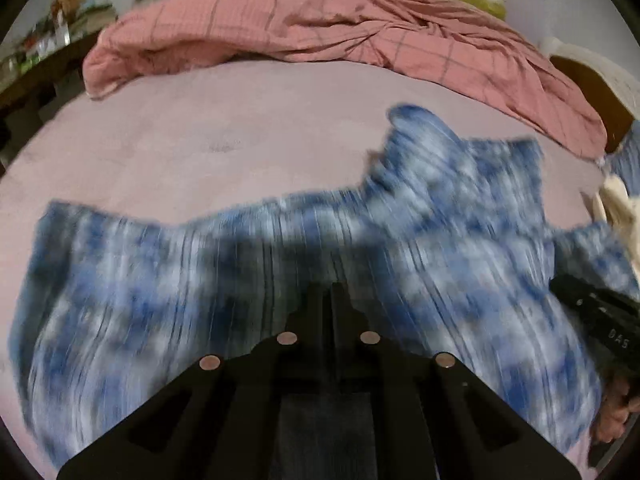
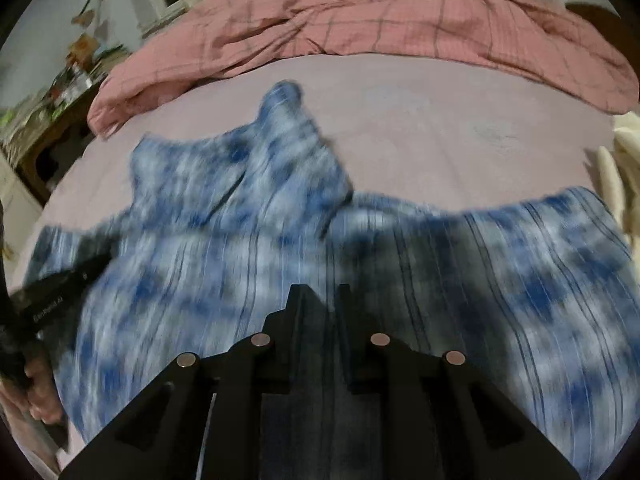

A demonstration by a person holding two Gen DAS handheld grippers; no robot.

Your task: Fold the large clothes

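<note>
Broadly, a bed (image 1: 240, 128) with a mauve sheet fills both views, and a rumpled pink checked duvet (image 1: 320, 28) is heaped along its far edge. Spread across the near half of the sheet is the blue-and-white tie-dye garment (image 1: 280, 264), its cloth smeared by motion blur; a sleeve or collar part pokes up toward the far side, right of centre in the left wrist view and left of centre in the right. A cream cloth (image 2: 624, 168) sits at the right edge of the bed, just beside the garment.

Smaller still, the left gripper (image 1: 331, 292) has its fingers pressed close together with blue fabric running up between them, so it looks clamped on the garment's near edge. The right gripper (image 2: 322, 294) looks the same, narrow gap, cloth pinched. Each tool shows at the border of the other's view, held by a bare hand (image 2: 36, 380).

As for risk, I judge the far part is already bunched, so a fast pull could drag that lump under and fold in a crease. Uneven travel of the two hands would skew the hem, and a thin pinch might slip out mid-swing.
</note>
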